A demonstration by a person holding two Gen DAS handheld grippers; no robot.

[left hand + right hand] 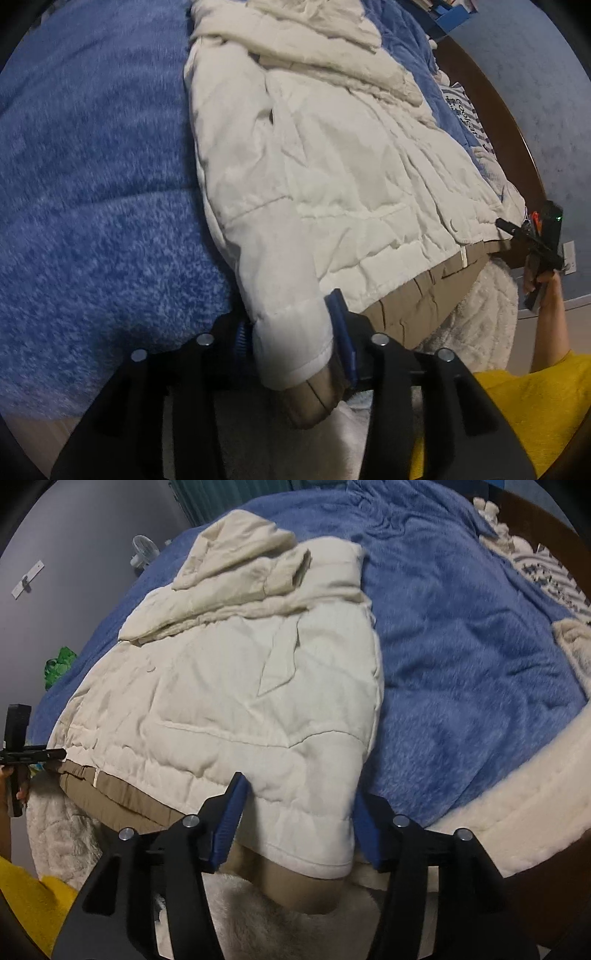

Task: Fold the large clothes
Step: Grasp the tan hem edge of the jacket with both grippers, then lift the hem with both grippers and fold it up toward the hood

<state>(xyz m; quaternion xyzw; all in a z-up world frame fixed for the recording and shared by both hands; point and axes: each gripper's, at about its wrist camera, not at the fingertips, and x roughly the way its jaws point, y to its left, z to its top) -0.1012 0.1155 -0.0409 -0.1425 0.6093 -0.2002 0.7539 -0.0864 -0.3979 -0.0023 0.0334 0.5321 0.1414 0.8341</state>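
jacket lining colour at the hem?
Tan/khaki, peeking out under the cream jacket along the lining at the hem. Shows best in the right wrist view.

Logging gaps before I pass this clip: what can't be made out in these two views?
- Left gripper: the jacket cuff covers its left pad, so pad contact is unclear.
- Right gripper: whether its pads press the cuff between them cannot be told.
- Striped cloth: its print is too small to read.
- Person: only a yellow sleeve and forearm show; the rest is cut off.

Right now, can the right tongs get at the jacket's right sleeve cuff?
Probably yes. The right tongs already straddle the white jacket's sleeve cuff at the bed's near edge, jaws apart, nothing lying between them and it.
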